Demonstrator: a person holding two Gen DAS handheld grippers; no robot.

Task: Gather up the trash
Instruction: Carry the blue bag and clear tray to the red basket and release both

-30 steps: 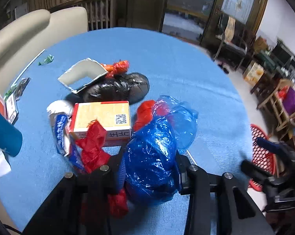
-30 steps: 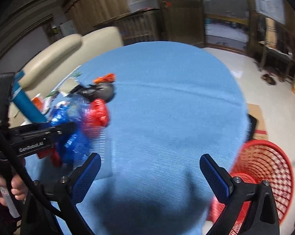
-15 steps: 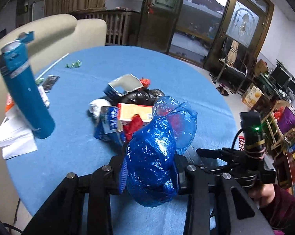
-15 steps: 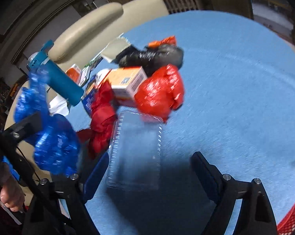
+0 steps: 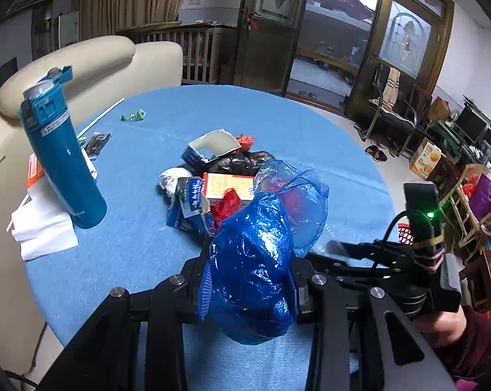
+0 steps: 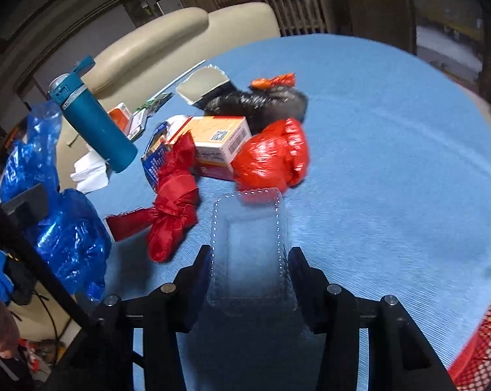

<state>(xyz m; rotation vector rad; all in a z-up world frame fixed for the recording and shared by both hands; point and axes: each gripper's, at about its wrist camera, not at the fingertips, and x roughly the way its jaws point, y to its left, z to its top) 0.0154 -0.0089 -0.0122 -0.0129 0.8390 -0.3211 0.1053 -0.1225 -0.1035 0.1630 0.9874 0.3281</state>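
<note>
My left gripper (image 5: 250, 280) is shut on a crumpled blue plastic bag (image 5: 255, 260), held up above the blue table (image 5: 310, 123). My right gripper (image 6: 249, 267) is closing its jaws around a clear plastic container (image 6: 248, 228) that lies on the table, and its pads touch the container's two long sides. Just beyond the container is a trash pile: a red bag (image 6: 271, 159), a knotted red bag (image 6: 173, 202), an orange-and-white box (image 6: 219, 140), a black bag (image 6: 258, 104) and a torn blue carton (image 5: 190, 205). The held blue bag (image 6: 69, 238) also shows at the left of the right wrist view.
A tall teal bottle (image 5: 63, 159) stands at the left on white paper (image 5: 43, 231), with small packets behind it. A red mesh basket (image 6: 480, 352) sits beside the table at the lower right. A cream sofa (image 5: 82, 58) backs the table's far left.
My right gripper has swung left from the basket side to the pile and closed around the clear container. My left gripper has lifted the blue bag up and away from the pile.
</note>
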